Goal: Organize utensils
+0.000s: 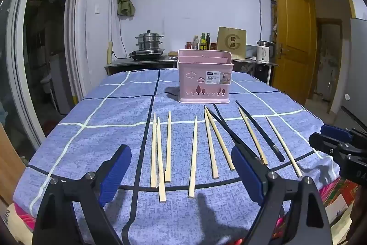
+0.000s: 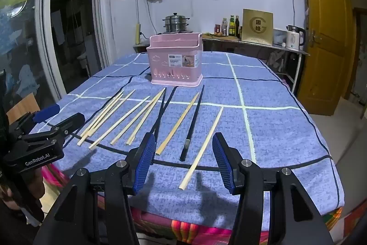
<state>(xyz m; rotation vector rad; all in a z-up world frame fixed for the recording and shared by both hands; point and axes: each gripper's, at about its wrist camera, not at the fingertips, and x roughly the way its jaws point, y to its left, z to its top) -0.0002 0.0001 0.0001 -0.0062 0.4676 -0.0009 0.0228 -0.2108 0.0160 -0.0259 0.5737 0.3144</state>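
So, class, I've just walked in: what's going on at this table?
A person holds two grippers above a blue checked cloth. The left gripper and the right gripper are both open and hold nothing. Wooden chopsticks and black chopsticks lie loose in a row. The pink basket stands behind them; no chopstick shows inside.

The left hand-held gripper [image 1: 181,173]'s blue pad covers the near ends of a black chopstick [image 1: 226,128] and a bamboo one. The pink basket [image 2: 175,61] hides its own inside; its label print is too small to read. The surface [image 2: 275,130]'s near edge is cut off behind both gripper bodies.
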